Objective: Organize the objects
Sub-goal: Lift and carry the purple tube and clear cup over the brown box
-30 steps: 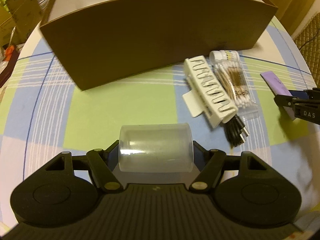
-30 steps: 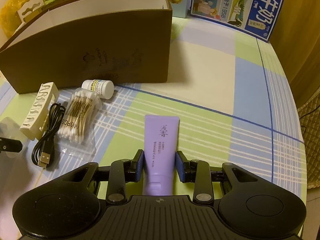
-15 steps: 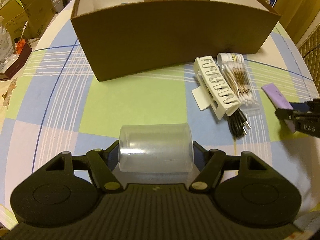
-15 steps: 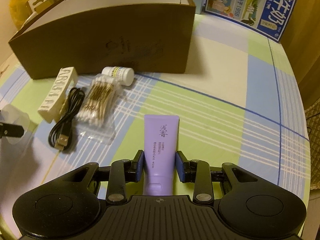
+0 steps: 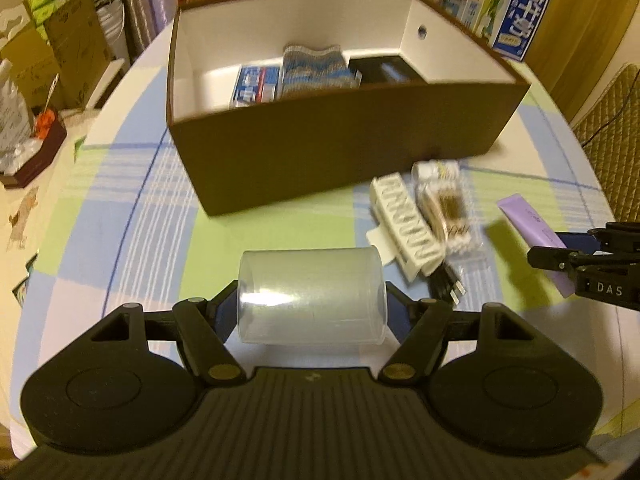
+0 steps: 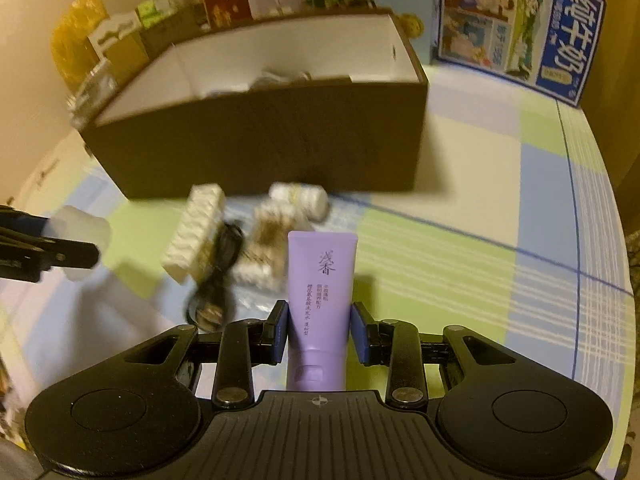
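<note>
Left gripper (image 5: 312, 308) clamps clear cup (image 5: 312, 296); right gripper (image 6: 320, 332) pinches purple tube (image 6: 320, 280), printed 浅香. Both now raised higher than before, box (image 5: 340, 136) interior exposed. Clip (image 5: 408, 224), swabs (image 5: 448, 212) on table near box. Carton (image 6: 560, 40) reads 纯牛奶.

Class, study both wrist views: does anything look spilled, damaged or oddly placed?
Nothing looks spilled or damaged. The left claw holds a clear plastic cup sideways, and the right claw holds a purple tube. A loose heap beside the brown box, including cotton swabs, remains unsorted.
</note>
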A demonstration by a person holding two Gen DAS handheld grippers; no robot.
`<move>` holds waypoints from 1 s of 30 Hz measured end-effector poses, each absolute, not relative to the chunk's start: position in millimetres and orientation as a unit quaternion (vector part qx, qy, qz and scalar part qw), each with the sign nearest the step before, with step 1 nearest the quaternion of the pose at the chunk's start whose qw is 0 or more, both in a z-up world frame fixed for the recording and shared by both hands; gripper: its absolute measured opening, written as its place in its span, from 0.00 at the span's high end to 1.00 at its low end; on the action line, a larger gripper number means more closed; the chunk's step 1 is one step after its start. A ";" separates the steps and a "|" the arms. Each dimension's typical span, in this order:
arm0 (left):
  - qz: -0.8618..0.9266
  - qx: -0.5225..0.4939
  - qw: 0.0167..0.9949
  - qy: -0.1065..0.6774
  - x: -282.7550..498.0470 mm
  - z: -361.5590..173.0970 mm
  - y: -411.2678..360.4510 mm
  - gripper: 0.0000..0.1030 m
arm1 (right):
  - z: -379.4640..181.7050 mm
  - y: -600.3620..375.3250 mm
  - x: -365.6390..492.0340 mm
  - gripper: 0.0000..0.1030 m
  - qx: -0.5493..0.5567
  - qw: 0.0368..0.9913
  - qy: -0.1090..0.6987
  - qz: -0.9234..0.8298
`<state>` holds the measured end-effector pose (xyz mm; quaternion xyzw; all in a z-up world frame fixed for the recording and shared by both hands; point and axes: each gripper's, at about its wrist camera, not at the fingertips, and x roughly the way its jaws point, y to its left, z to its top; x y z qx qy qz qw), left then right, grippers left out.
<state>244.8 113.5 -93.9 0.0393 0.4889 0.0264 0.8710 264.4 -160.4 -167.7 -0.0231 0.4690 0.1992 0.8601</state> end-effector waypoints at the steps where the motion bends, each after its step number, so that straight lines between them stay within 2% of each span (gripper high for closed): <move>1: 0.025 0.042 0.873 0.486 246.7 -90.4 112.9 0.33 | -163.1 -158.7 264.7 0.71 -0.019 0.861 0.466 0.204; 17: 0.015 0.077 0.903 0.423 297.3 -34.1 118.0 0.33 | -95.5 -127.5 304.2 0.71 0.016 0.882 0.399 0.251; 30: 0.013 0.098 0.897 0.432 362.4 -29.6 130.1 0.33 | -77.9 -95.8 365.2 0.71 0.025 0.889 0.379 0.256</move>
